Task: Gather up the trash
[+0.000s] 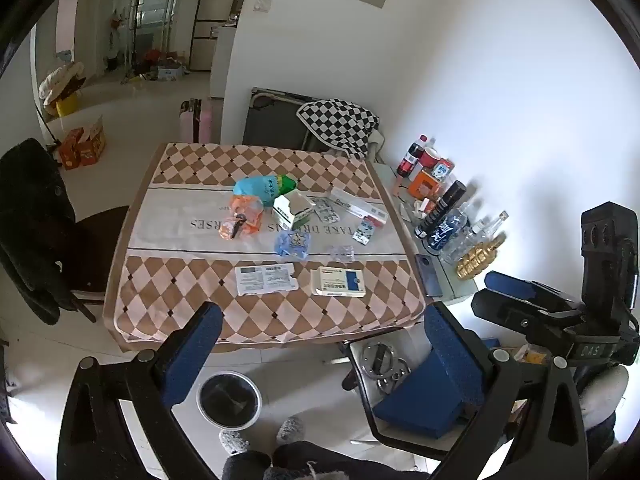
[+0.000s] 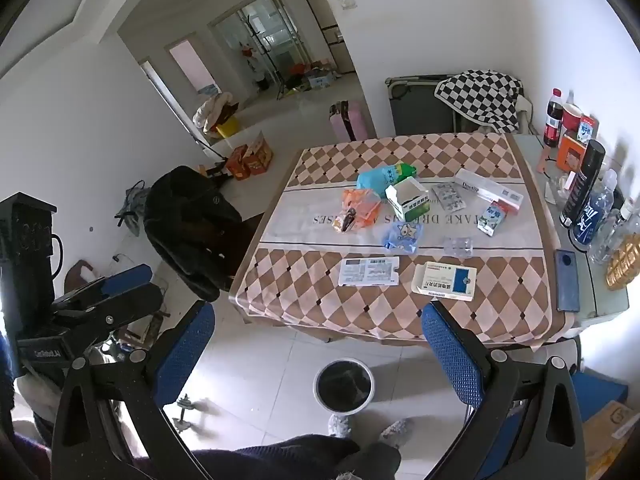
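Trash lies scattered on a table with a checked cloth: a white and blue medicine box, a flat white card, a green and white carton, an orange wrapper, a blue-green bag and a blue wrapper. A dark-lined trash bin stands on the floor before the table. My left gripper and right gripper hang open above the table's near edge, nothing between their blue pads.
Bottles, cans and a phone crowd a side table at the right. A chair draped with a dark coat stands left of the table. A blue-seated stool is near the bin. A person's slippered feet show below.
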